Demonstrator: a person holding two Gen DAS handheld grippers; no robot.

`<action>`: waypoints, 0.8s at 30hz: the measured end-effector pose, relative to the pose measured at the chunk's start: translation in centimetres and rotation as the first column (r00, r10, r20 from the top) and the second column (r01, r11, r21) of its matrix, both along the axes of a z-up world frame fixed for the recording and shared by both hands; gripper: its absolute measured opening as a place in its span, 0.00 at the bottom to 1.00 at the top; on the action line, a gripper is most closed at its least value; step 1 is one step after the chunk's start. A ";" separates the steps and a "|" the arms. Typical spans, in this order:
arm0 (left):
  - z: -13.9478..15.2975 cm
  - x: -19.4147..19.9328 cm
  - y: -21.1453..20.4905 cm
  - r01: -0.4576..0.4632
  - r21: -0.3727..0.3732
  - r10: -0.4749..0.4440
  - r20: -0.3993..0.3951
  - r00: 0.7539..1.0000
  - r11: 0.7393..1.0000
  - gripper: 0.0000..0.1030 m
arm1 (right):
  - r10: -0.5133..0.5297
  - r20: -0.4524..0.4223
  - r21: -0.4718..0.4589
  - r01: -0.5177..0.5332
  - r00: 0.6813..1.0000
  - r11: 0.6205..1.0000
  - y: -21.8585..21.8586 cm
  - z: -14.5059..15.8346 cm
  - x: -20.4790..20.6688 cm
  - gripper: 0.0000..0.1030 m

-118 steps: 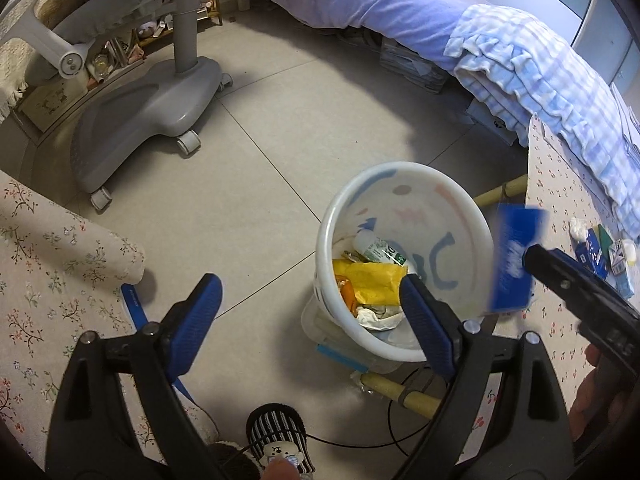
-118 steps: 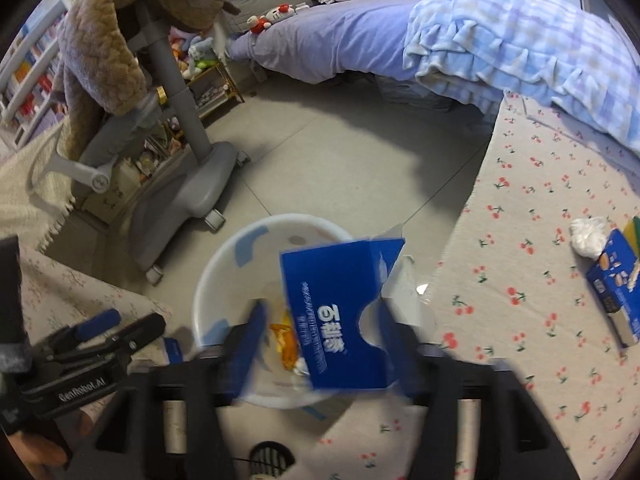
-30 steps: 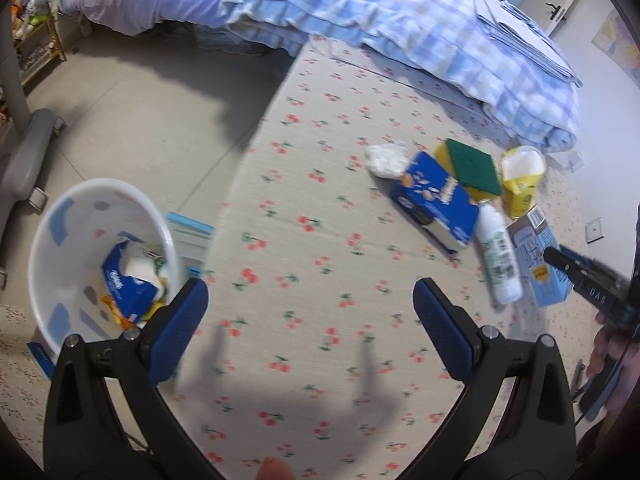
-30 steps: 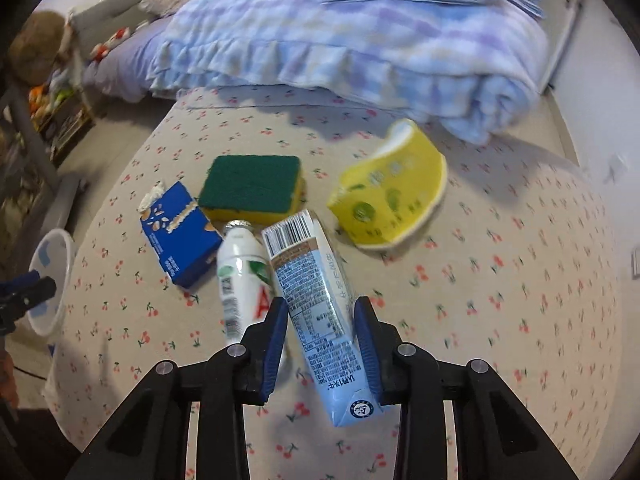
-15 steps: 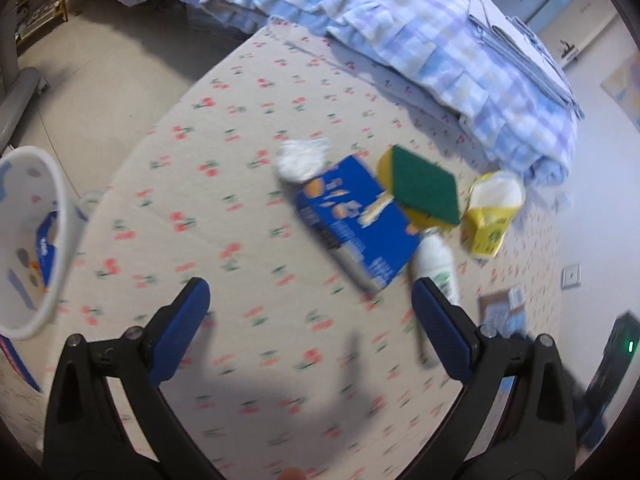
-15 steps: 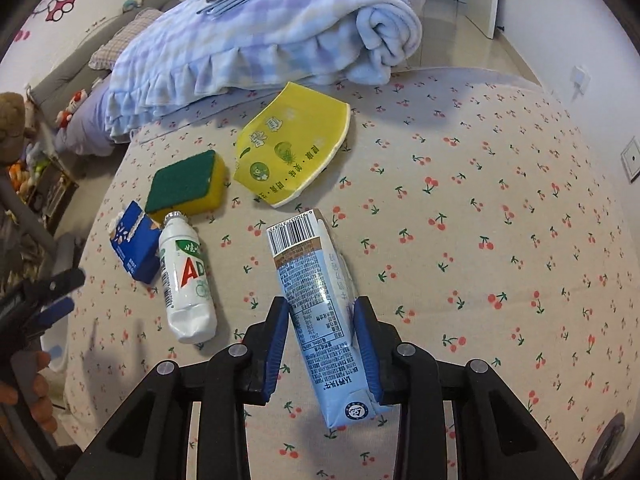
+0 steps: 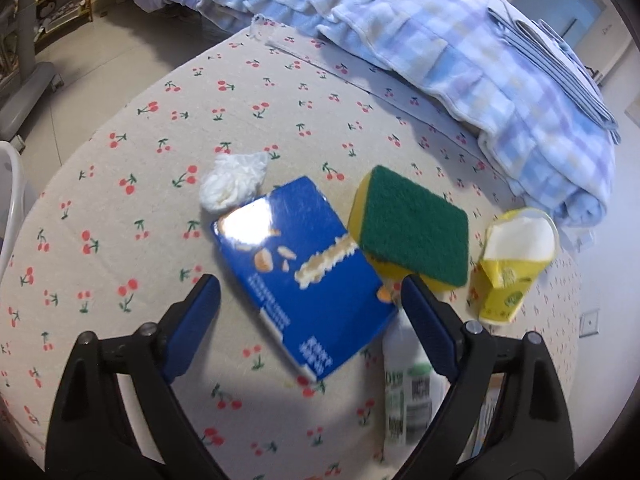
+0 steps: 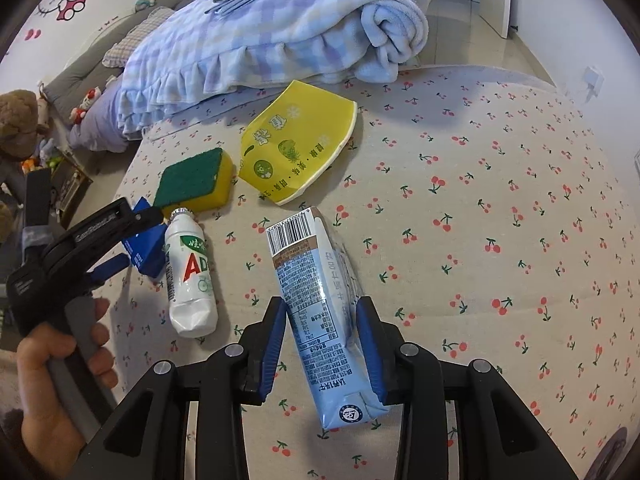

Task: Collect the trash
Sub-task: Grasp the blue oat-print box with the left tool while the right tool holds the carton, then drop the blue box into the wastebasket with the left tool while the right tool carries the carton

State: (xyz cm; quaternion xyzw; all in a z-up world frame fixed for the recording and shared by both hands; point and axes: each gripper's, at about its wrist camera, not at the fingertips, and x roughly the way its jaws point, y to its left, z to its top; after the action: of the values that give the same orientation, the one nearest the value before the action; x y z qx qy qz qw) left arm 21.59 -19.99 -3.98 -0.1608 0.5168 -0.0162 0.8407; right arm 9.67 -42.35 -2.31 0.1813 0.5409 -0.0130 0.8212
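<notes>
Our right tongs (image 8: 322, 334) clenched on pale blue drink carton (image 8: 320, 300), taken at mid-body; light, soft walls, we judge it dents easily. Our left tongs (image 7: 308, 316) released, flat glossy blue cardboard box (image 7: 298, 270) on cherry-print counter (image 7: 120, 184) between pads; likely slippery. Green-yellow sponge (image 7: 412, 228) touches it at 2 o'clock.

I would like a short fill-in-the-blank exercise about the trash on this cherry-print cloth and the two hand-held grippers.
1. The right hand-held gripper is shut on the light blue ____.
2. The left hand-held gripper is ____ over the blue box.
3. The sponge has a ____ top.
4. The white bottle lies on its ____.

Missing words: carton; open; green; side
</notes>
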 end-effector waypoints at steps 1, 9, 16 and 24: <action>-0.1 0.1 -0.1 -0.004 0.010 0.004 0.001 1.000 1.000 0.88 | 0.002 0.000 -0.002 -0.002 1.000 1.000 0.0 0.0 0.0 0.36; -0.3 0.1 -0.8 0.015 0.129 -0.019 0.029 0.999 0.992 0.78 | 0.031 0.001 -0.036 -0.030 1.000 0.999 0.6 0.2 0.3 0.37; -0.1 -1.2 0.0 0.121 0.073 -0.120 -0.014 0.993 0.990 0.67 | 0.038 -0.003 -0.081 -0.038 0.999 0.996 0.9 0.5 0.8 0.34; 0.8 -3.7 1.1 0.212 0.068 -0.209 -0.044 0.977 0.975 0.67 | -0.004 0.015 -0.026 0.005 1.000 1.000 0.6 1.6 -0.4 0.34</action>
State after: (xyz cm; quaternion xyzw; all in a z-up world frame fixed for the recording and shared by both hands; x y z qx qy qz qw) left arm 17.94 -18.94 -3.20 -0.0746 0.5466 -0.0834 0.8299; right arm 9.29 -41.74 -0.68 0.1721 0.5343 -0.0204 0.8274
